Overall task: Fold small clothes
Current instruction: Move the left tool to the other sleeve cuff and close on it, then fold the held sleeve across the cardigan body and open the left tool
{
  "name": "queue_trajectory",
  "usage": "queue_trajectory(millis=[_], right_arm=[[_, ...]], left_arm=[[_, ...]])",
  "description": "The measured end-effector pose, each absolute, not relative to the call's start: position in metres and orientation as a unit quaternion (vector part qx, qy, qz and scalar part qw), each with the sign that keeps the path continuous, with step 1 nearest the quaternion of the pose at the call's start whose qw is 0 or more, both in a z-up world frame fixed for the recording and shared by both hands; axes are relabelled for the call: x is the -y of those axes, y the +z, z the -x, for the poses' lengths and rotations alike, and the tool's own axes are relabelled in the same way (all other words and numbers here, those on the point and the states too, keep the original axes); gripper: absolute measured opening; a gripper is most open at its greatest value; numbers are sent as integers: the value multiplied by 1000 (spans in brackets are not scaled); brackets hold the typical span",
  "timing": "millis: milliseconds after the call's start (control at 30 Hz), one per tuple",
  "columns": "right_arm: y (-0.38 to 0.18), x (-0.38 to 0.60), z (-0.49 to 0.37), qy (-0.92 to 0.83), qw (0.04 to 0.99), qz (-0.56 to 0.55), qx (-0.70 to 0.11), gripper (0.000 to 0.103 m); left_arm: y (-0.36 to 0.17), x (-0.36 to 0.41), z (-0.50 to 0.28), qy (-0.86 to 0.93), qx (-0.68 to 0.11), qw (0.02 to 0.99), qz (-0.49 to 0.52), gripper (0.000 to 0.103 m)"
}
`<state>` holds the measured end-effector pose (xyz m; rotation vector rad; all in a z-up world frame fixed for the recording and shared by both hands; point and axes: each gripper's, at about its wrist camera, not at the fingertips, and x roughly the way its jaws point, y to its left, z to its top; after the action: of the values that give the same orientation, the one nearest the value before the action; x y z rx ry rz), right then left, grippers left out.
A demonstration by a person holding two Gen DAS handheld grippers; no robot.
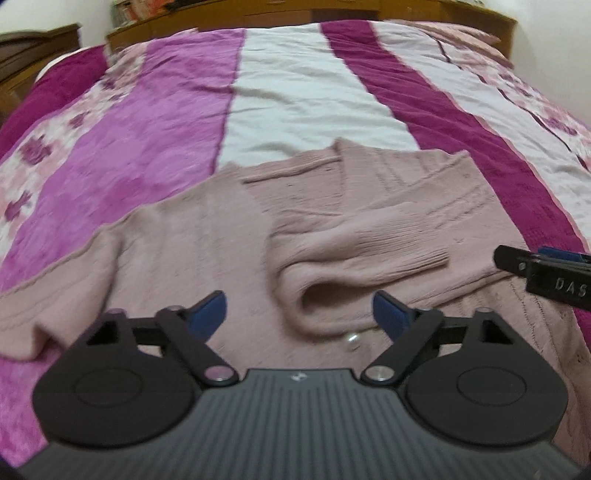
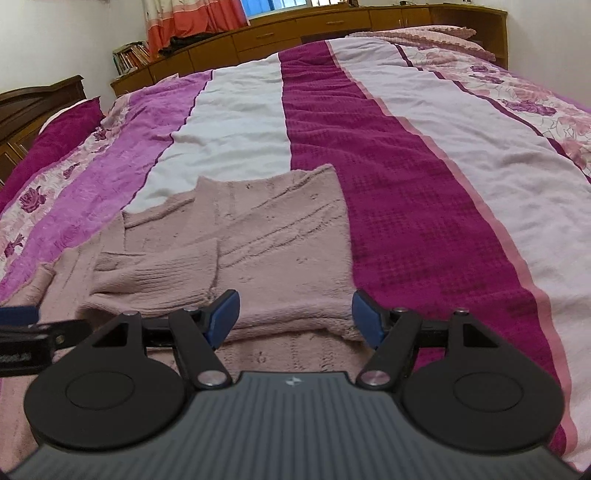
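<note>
A dusty-pink knitted sweater (image 1: 207, 240) lies on the striped bedspread (image 1: 295, 96), its right side and one sleeve (image 1: 362, 258) folded over the body. My left gripper (image 1: 299, 314) is open and empty, hovering over the sweater's middle near the sleeve's bend. The right gripper's fingers (image 1: 539, 269) show at the right edge of the left wrist view. In the right wrist view the sweater (image 2: 280, 229) lies ahead and left, with the folded sleeve cuff (image 2: 166, 277) on top. My right gripper (image 2: 295, 317) is open and empty, over the folded right edge. The left gripper's fingers (image 2: 22, 332) show at the left edge.
The bed has pink, white and magenta stripes (image 2: 388, 192). A magenta pillow (image 2: 62, 129) lies at the far left and a pink pillow (image 2: 424, 37) at the far right. Wooden cabinets (image 2: 314, 26) with books (image 2: 129, 57) stand behind the bed.
</note>
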<state>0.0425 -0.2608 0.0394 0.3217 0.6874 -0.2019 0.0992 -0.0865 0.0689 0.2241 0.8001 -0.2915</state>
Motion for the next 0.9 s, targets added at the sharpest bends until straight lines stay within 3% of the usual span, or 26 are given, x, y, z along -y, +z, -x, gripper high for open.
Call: queue_trajectory(millis=[533, 600, 667, 700, 767, 900], right_arm=[[25, 270, -48, -100, 920, -184, -331, 75], [23, 270, -47, -100, 920, -186, -332, 75], [21, 271, -47, -101, 919, -187, -333, 75], [20, 270, -47, -101, 919, -188, -333, 75], [19, 270, -47, -102, 919, -187, -332, 75], [18, 270, -48, -103, 919, -185, -331, 76]], left_arm=[[38, 152, -123, -202, -389, 882, -173, 78], [36, 154, -124, -209, -387, 882, -170, 65], [34, 155, -124, -218, -380, 882, -172, 28], [35, 156, -123, -221, -379, 882, -174, 21], [36, 156, -122, -221, -373, 884, -175, 10], [47, 146, -120, -220, -358, 895, -152, 9]])
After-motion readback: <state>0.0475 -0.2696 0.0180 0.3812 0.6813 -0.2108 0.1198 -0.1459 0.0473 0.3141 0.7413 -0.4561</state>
